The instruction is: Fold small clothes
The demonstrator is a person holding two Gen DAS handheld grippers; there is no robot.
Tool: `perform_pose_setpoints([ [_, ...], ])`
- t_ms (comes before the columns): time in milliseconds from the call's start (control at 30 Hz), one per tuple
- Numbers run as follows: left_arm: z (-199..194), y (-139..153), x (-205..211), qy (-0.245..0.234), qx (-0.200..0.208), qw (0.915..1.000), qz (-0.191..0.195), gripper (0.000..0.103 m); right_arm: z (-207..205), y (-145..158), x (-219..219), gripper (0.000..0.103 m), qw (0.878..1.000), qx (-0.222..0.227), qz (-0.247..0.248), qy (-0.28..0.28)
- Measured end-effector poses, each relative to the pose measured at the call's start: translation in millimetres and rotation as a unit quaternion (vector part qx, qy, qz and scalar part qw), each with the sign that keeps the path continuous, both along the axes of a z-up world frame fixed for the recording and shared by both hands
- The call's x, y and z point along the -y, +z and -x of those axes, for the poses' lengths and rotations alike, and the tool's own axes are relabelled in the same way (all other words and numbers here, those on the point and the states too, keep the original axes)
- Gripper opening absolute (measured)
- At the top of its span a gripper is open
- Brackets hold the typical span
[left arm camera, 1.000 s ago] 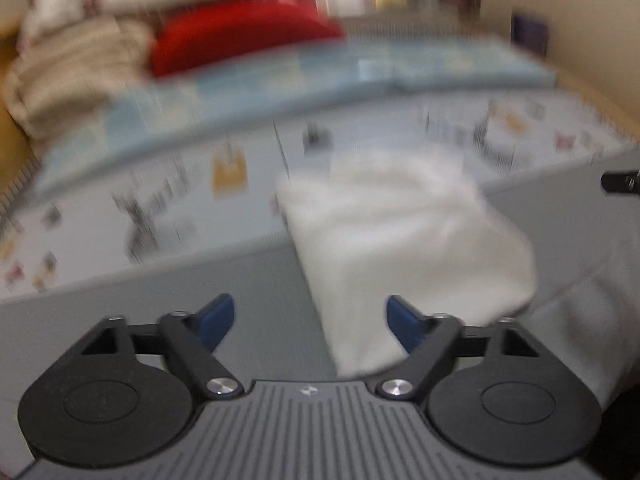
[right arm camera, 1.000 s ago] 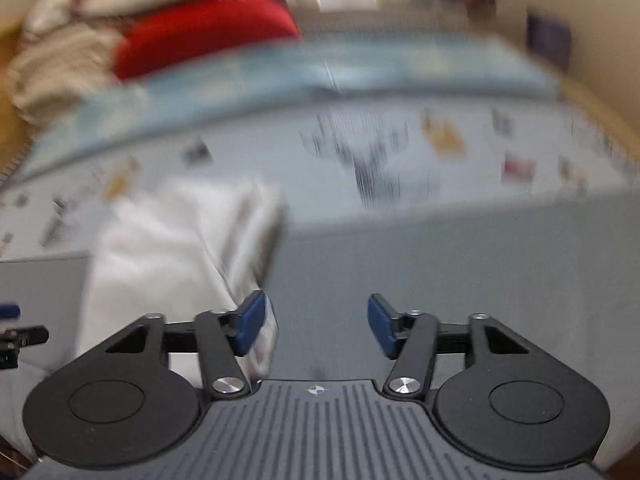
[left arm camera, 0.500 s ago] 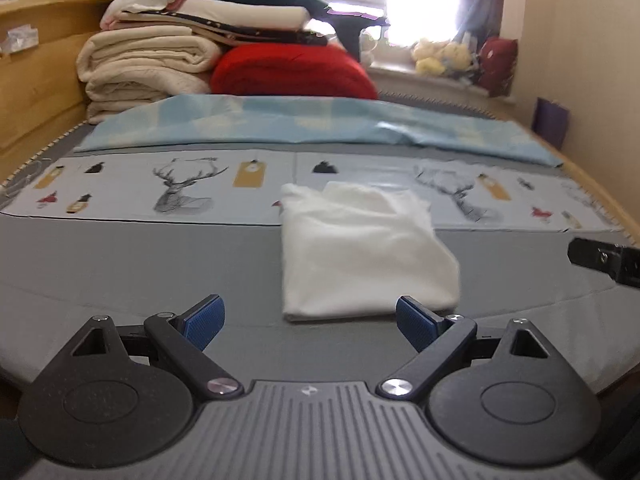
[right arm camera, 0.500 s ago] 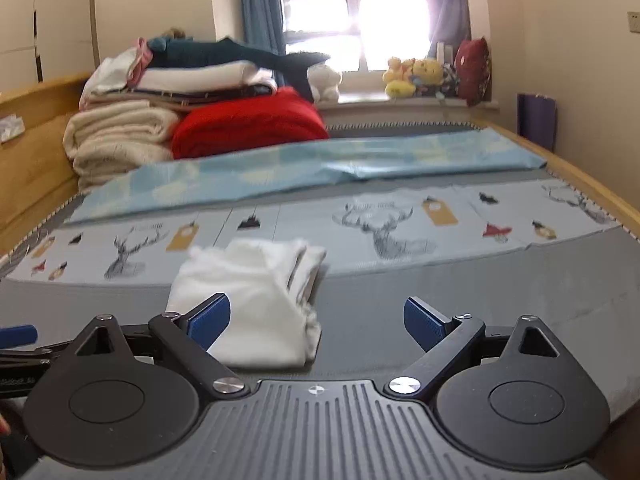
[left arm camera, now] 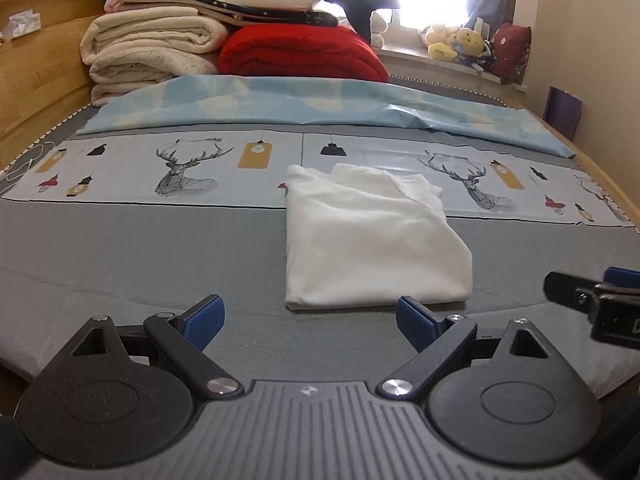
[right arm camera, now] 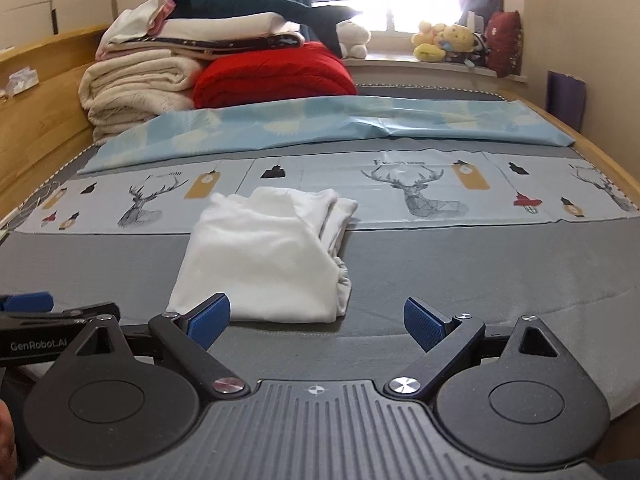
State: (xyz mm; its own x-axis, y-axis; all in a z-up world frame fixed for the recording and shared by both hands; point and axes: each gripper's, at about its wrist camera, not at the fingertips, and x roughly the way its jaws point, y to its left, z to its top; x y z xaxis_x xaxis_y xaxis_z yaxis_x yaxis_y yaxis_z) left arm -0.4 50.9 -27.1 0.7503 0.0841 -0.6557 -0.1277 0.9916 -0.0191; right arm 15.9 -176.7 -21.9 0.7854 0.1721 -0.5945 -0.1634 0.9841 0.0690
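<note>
A small white garment [left arm camera: 368, 240] lies folded into a compact rectangle on the grey bed cover; it also shows in the right wrist view [right arm camera: 268, 256]. My left gripper [left arm camera: 310, 322] is open and empty, held back just short of the garment's near edge. My right gripper [right arm camera: 318, 320] is open and empty, near the garment's near right corner. The right gripper's tip shows at the right edge of the left wrist view [left arm camera: 592, 296]. The left gripper's tip shows at the left edge of the right wrist view [right arm camera: 48, 312].
A deer-print sheet [left arm camera: 180, 168] and a light blue sheet [left arm camera: 304, 104] lie beyond the garment. Stacked cream blankets [left arm camera: 148, 52] and a red quilt [left arm camera: 300, 56] sit at the head. A wooden bed frame [left arm camera: 32, 80] runs along the left; plush toys [right arm camera: 444, 40] line the windowsill.
Both grippers have drawn back from the garment and steadied. The garment lies flat and folded, free of both grippers.
</note>
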Motion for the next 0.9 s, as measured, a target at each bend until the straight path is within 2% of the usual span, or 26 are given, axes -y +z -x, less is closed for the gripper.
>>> perform_pose_setpoints([
  [267, -1.8, -3.2, 3.1, -0.010, -0.001, 1.0000, -0.002, 0.095, -2.9, -4.0, -2.4, 0.094, 1.000, -0.013, 0.001, 0.006],
  [900, -0.4, -5.7, 0.0, -0.013, 0.002, 0.9999, 0.002, 0.095, -1.4, -4.8, -1.9, 0.094, 1.000, -0.007, 0.000, 0.016],
])
